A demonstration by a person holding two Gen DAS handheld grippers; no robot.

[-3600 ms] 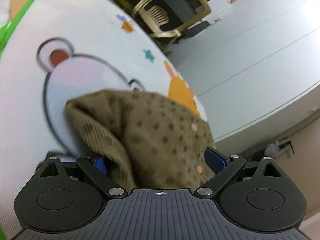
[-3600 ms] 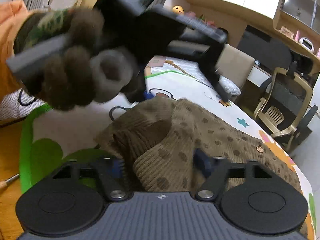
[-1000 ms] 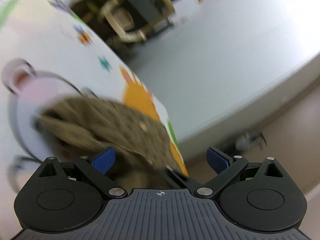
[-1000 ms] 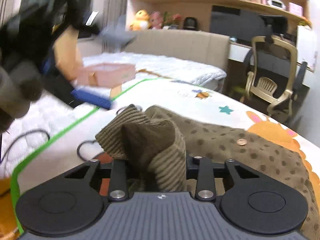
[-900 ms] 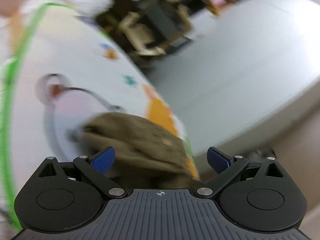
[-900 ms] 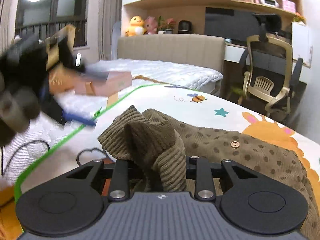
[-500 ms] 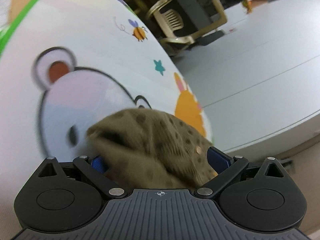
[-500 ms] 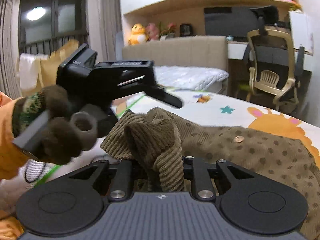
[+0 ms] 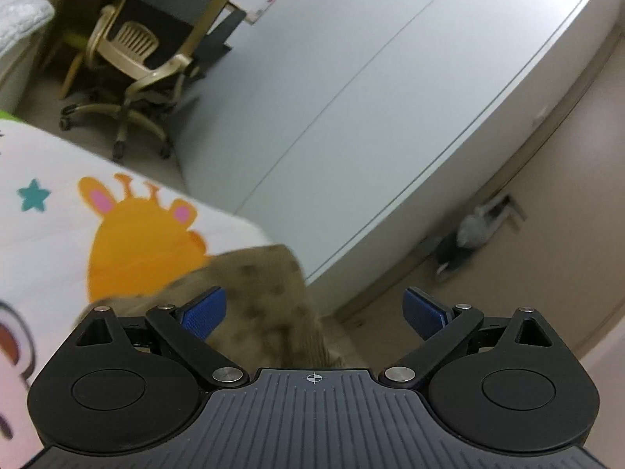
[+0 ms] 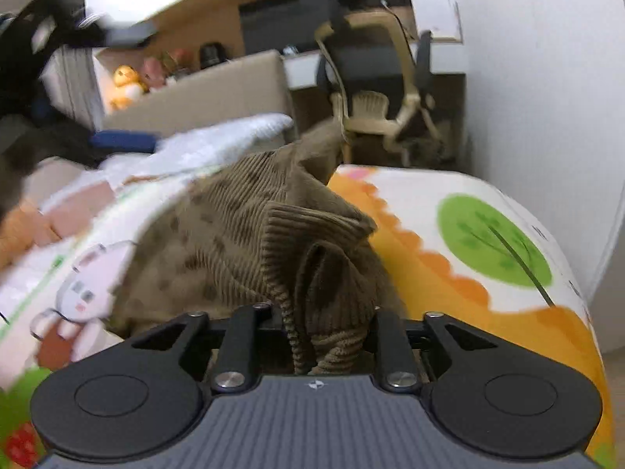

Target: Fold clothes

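A brown corduroy garment with dark dots [image 10: 242, 230] lies bunched on the cartoon play mat [image 10: 461, 211]. Its ribbed edge fills the gap of my right gripper [image 10: 324, 324]. The jaws are opening, with the cloth still pressed between them. In the left wrist view a blurred corner of the garment [image 9: 265, 293] lies under and beside the left blue pad [image 9: 203, 310]. My left gripper [image 9: 312, 312] stands wide open with nothing pinched. The left gripper [image 10: 58, 35] also shows blurred at the top left of the right wrist view.
The mat's edge [image 9: 234, 222] drops to the floor beside a white wardrobe [image 9: 390, 97]. A beige office chair [image 9: 144, 58] stands beyond the mat. A bed with a white quilt [image 10: 218, 136] and a headboard with plush toys [image 10: 129, 78] lies behind.
Both grippers have swept sideways towards the mat's wardrobe end. The right one dragged the bunched garment along, its jaws just parting. The left one now has only a corner of cloth by its left pad.
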